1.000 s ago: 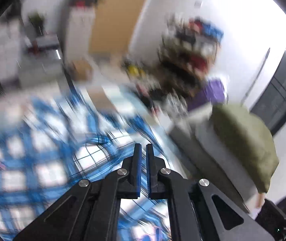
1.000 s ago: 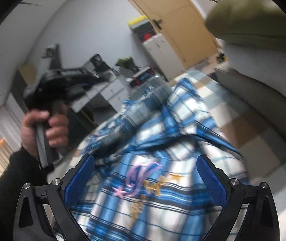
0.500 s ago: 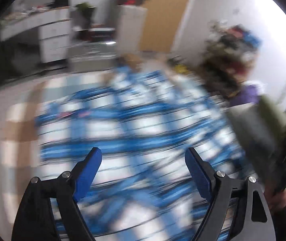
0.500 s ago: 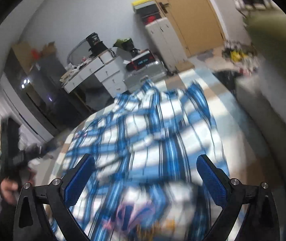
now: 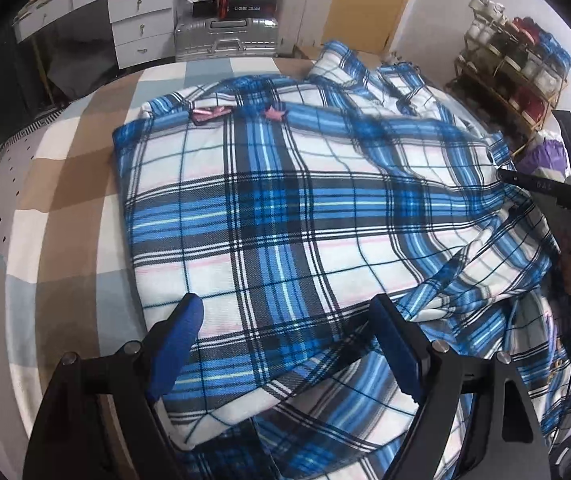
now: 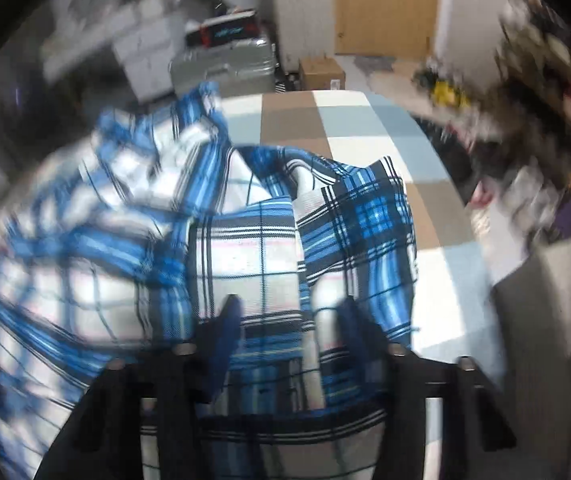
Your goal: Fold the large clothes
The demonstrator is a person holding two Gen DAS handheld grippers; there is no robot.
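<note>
Big blue-and-white plaid shirt [image 5: 269, 216] lies spread on the checked bedcover [image 5: 65, 184], one flap already turned over on the left side w/ a fairly straight edge, the right side bunched and rumpled toward the bed's edge

Left gripper [image 5: 285, 344] hangs just over the near hem, jaws wide, nothing between the pads, cloth only beneath them. Right gripper [image 6: 289, 320] is blurred in its own view; jaws have just been closing and stand narrow, w/ a strip of plaid between the blue pads [image 6: 227, 320]. Can't tell if they actually pinch it yet

Handling, judged by the way it drapes: soft, limp, fleecy-looking fabric, light for its size, not slippery, nothing fragile. It won't hold a shape, so lifted at one pt it'll sag and drag the rest

Best to take it at edges or corners, e.g. hem corner and sleeve end, both grippers well apart, pinching only the top layer so the fold underneath stays put
</note>
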